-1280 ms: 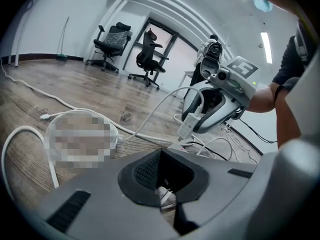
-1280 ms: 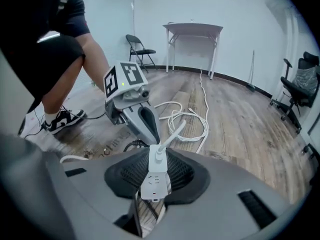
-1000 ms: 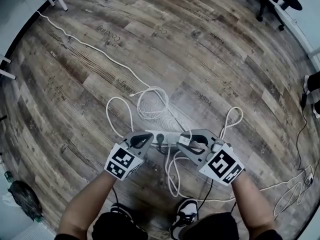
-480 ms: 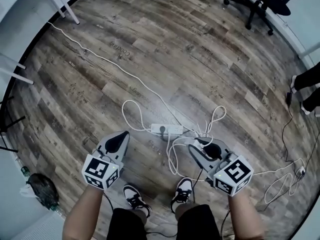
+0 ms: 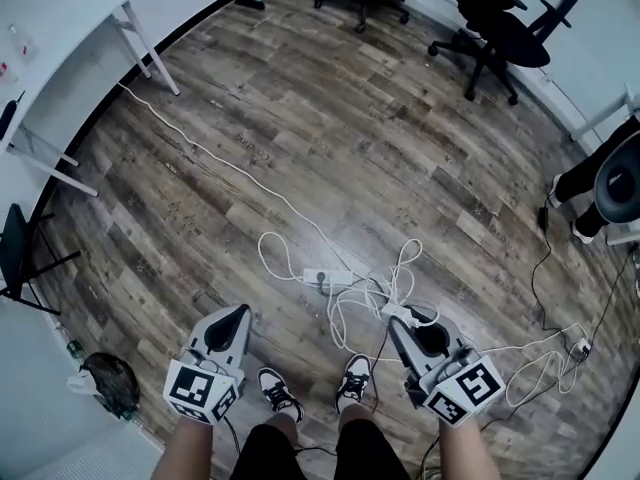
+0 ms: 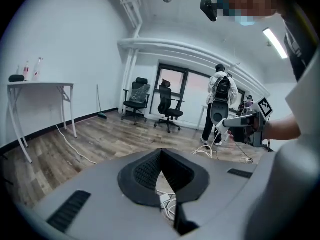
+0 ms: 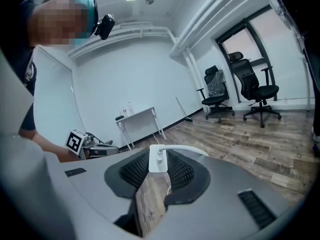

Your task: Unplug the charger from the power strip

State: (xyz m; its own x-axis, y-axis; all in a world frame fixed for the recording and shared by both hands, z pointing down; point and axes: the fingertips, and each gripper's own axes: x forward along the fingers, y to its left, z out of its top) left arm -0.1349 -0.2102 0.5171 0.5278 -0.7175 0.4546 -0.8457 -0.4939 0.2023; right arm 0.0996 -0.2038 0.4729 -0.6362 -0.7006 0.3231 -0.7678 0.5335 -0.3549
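Charger [image 7: 158, 160]: small white block w/ white cable [image 7: 187, 147], unplugged, pinched in R tongs [image 5: 404, 321]; L tongs [image 6: 161, 154] closed, empty.

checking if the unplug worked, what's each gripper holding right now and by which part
The right gripper clamps the small white rectangular charger block by its two side faces. The left gripper is shut, holding nothing.

White charger [image 7: 158, 160], white power strip [image 5: 327, 279]; brown wood-grain floor [image 5: 400, 138], black chairs [image 5: 500, 18]
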